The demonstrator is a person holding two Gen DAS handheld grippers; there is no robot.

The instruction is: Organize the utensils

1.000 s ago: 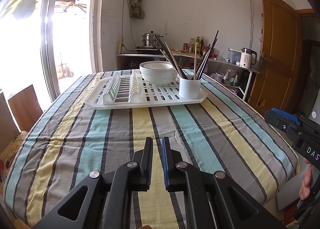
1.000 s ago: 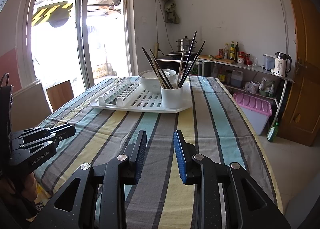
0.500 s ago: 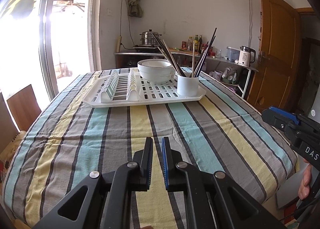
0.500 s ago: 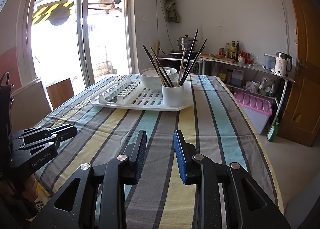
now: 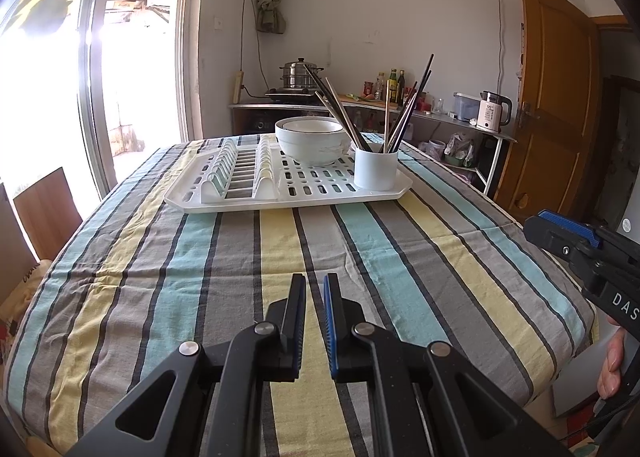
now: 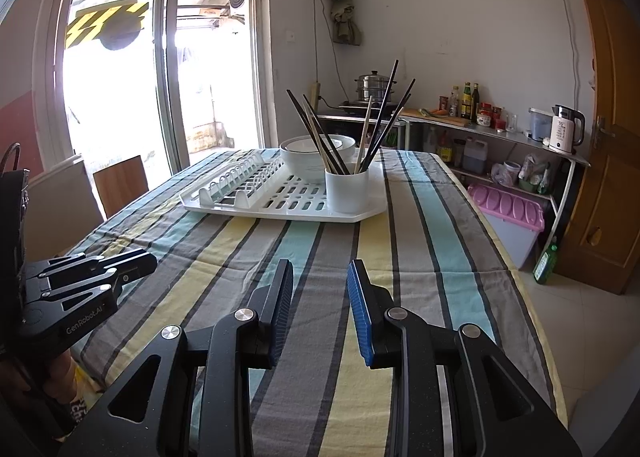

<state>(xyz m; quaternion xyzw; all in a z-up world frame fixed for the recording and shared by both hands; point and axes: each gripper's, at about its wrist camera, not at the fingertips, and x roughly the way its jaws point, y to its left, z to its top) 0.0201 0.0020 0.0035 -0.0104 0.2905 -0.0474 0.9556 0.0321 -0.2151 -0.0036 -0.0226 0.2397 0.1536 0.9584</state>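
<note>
Nearest to me, my left gripper (image 5: pixel 315 289) hovers over the striped tablecloth (image 5: pixel 360 257) with its jaws almost together, only a narrow slit between the pads, and nothing in them. My right gripper (image 6: pixel 320 277) hangs over the same cloth with its jaws roughly half apart, likewise empty. Each gripper shows at the edge of the other's view, low beside the near end of the worktop.

Farther along the worktop lies a white dish-drying tray (image 5: pixel 224 207), its long axis across my view, with a slotted plate rack (image 5: pixel 240 173) on its left part. A white bowl (image 5: pixel 312 139), stacked with at least one more, sits at the tray's far middle. At the tray's right end stands a white cylindrical holder (image 6: pixel 346 189), upright. The chopsticks (image 6: pixel 380 117) stand in it, tips down, their long axes steeply raised and fanning outward: some lean left, some right.

Behind, a shelf carries a steamer pot (image 6: pixel 374 87), bottles and a kettle (image 6: pixel 564 129).
</note>
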